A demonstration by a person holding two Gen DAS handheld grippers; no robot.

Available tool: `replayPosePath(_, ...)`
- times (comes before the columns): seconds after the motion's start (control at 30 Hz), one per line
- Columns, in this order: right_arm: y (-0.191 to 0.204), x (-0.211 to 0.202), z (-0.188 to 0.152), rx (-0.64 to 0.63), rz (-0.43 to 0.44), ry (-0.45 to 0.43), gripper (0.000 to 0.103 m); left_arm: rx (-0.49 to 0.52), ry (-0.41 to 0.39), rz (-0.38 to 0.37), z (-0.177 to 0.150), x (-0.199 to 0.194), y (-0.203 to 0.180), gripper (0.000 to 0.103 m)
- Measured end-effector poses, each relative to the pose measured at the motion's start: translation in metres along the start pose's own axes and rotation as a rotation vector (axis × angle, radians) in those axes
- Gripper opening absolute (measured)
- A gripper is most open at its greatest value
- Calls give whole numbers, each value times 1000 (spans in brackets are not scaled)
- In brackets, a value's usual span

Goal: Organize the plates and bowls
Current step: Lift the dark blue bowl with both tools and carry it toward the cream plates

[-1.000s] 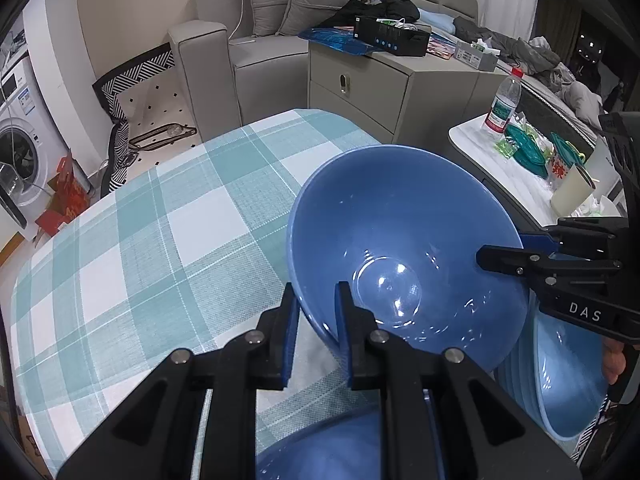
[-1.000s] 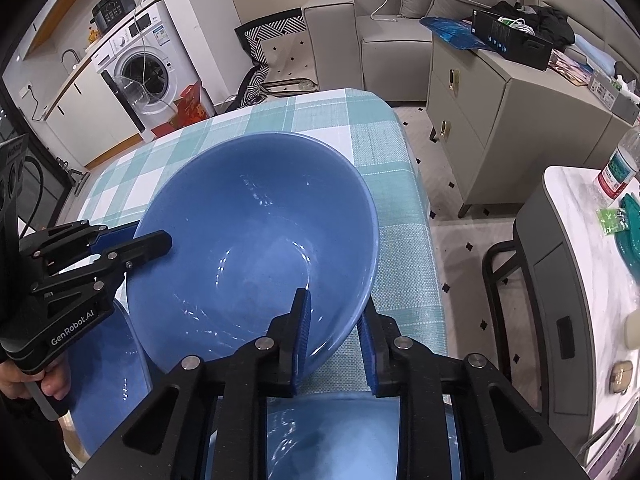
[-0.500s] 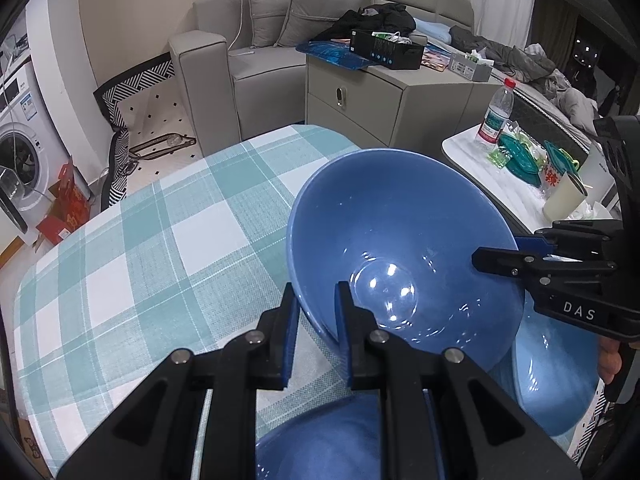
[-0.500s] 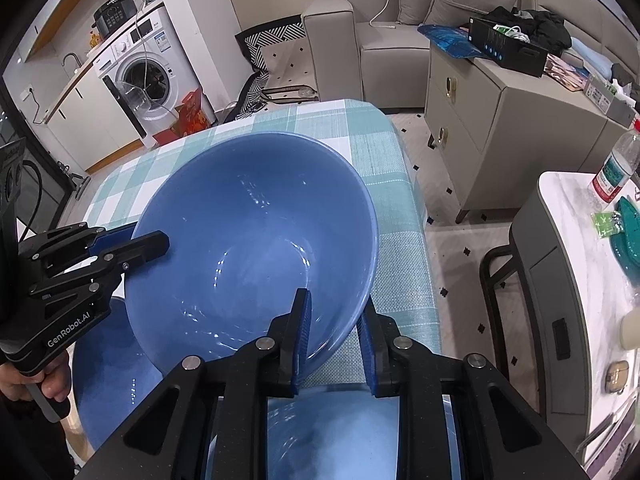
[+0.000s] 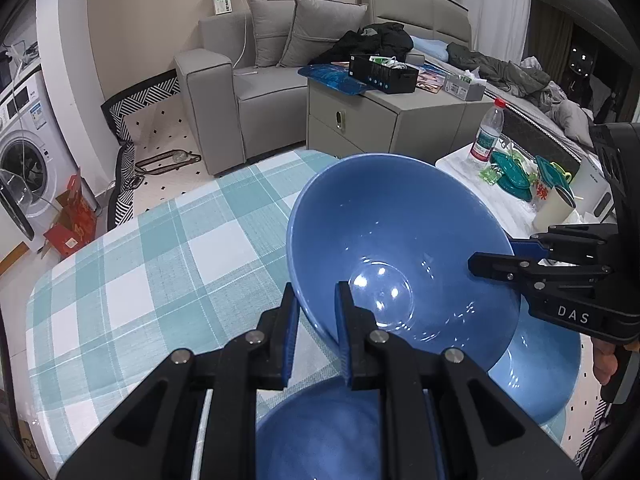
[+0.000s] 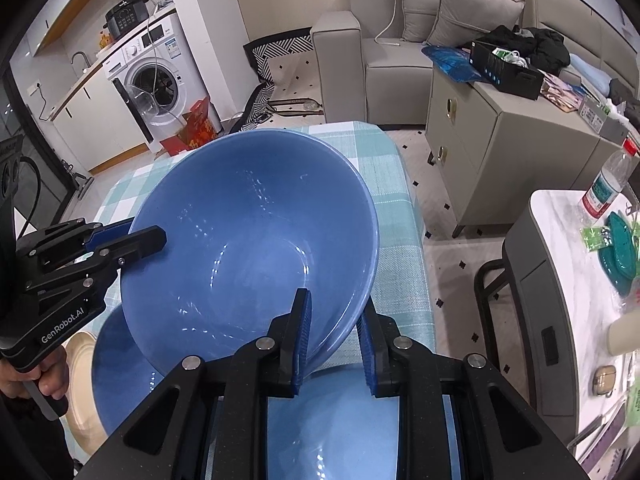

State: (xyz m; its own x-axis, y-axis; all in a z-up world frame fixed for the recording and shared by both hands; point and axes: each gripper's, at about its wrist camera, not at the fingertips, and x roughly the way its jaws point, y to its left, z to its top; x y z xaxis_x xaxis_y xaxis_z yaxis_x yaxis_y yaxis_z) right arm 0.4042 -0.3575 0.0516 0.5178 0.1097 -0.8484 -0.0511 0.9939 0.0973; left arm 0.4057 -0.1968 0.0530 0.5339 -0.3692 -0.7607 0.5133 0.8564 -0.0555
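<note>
Left tool (image 5: 316, 320): angled steeply downward, its two black fingers with blue pads closed on the near-left rim of the blue bowl (image 5: 396, 256), one pad inside, one outside. Right tool (image 6: 334, 332): also angled down, pads clamped on the opposite rim of the same bowl. Each tool shows in the other's view, reaching in from the side. A hand (image 6: 36, 372) grips the left tool's handle; fingertips (image 5: 606, 364) show at the right tool's handle.

Three glossy blue ceramic bowls (image 6: 248, 248) and one cream plate (image 6: 78, 392) gather above the checked-cloth bench (image 5: 132, 280); one clear plastic bottle (image 5: 486, 136) stands beyond the bench.
</note>
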Motion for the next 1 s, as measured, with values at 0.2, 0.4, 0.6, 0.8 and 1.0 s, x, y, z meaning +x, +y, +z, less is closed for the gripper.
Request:
replayPosePath(0.2,10,-16,-1,-16,5,-20,23,-7,-22,5,-4,-18,2,15)
replayPosePath(0.4,24,-34,-5,-39,14,-42,23,-21,-41,14,-10,-38,4,15)
replayPosePath(0.6,38,-48,-8,-60,20,-48,23,-32,-49,21,-23,-55,7,15)
replayPosePath(0.8,56,-53,-13,-93,22,-34,23,-49,-57,29,-38,-72,14,15)
replayPosePath(1.0,75,-56,-19,-127,30,-24,23,-65,-65,44,-52,-90,21,15)
